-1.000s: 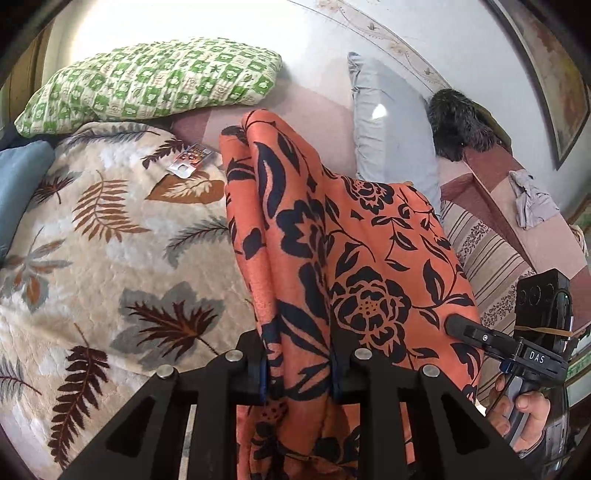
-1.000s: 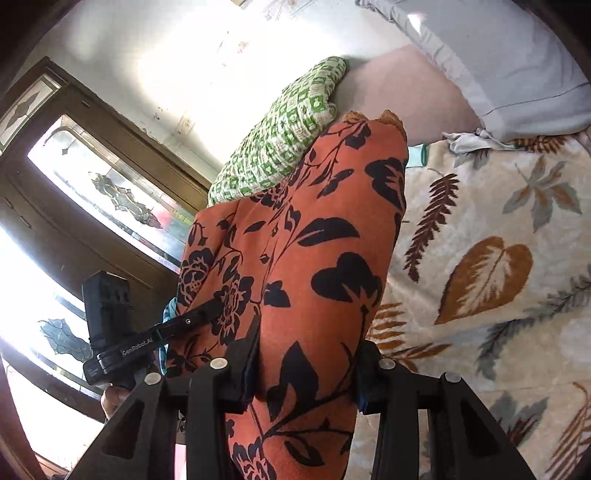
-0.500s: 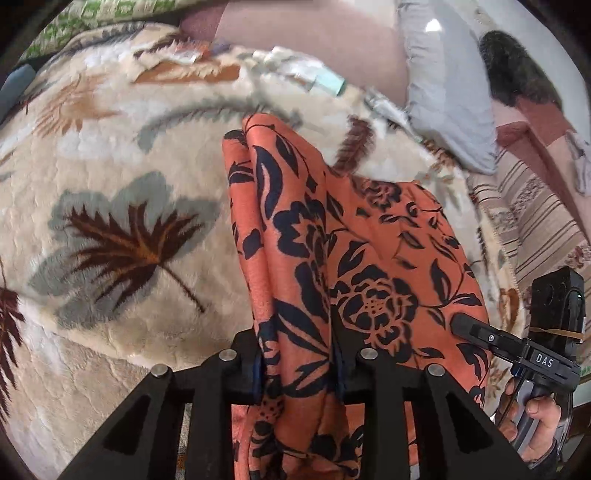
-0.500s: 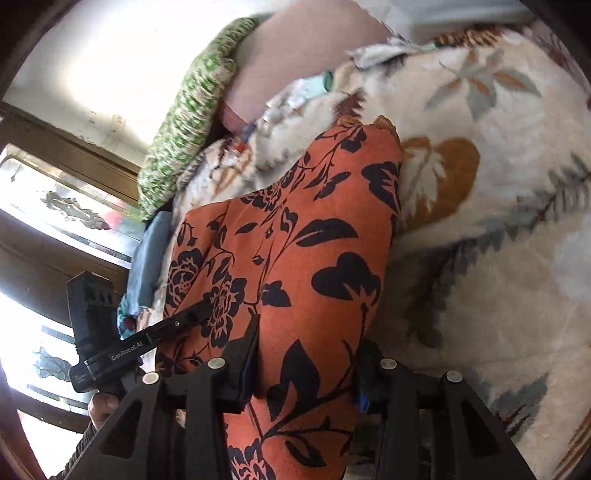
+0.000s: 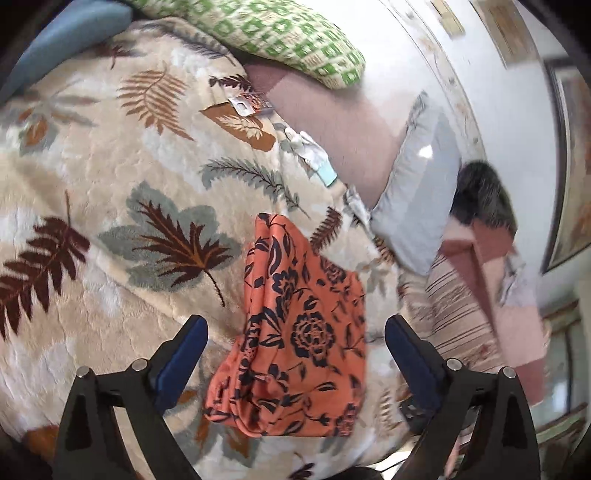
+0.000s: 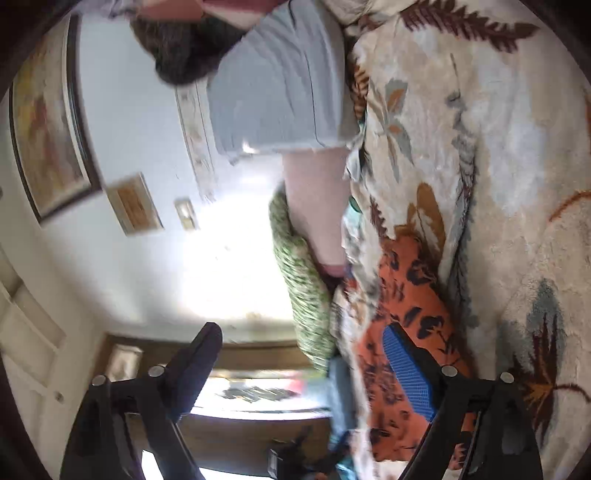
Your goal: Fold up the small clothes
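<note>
An orange cloth with dark blue flowers lies folded on the leaf-patterned blanket. My left gripper is open and hovers above the cloth, its jaws wide on either side of it. In the right wrist view the same cloth lies on the blanket, seen sideways and blurred. My right gripper is open and empty, with one blue-padded finger over the cloth.
A green checked pillow and a grey pillow lie at the head of the bed. Small packets lie near the blanket's far edge. A striped and pink bedding pile is to the right. Framed pictures hang on the wall.
Both grippers have let go of the orange cloth and opened. The cloth has dropped from hanging in the jaws to lying on the blanket. The right gripper has rolled sideways.
</note>
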`<state>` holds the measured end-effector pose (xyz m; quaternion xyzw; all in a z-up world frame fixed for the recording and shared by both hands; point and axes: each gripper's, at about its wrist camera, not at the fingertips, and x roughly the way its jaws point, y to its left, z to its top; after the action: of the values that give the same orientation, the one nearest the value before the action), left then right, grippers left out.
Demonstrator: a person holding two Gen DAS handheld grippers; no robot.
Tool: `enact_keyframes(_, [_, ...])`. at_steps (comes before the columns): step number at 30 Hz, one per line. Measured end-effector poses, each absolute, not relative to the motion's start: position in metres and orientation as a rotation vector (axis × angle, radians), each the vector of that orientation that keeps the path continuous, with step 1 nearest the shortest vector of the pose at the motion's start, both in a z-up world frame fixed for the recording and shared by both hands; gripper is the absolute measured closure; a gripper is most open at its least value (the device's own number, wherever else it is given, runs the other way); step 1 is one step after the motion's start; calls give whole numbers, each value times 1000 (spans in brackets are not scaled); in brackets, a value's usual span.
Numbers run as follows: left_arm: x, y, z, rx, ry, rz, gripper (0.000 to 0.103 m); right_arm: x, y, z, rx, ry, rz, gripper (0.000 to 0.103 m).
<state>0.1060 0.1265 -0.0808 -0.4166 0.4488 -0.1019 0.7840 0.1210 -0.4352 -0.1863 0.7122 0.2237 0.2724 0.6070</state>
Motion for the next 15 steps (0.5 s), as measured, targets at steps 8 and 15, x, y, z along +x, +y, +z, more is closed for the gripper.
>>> enact_keyframes(8, [89, 135, -28, -869, 872, -201, 5, 90, -447, -111, 1455, 446, 662, 11])
enact_keyframes(15, [74, 123, -19, -744, 874, -174, 4, 81, -444, -111, 1437, 471, 520, 11])
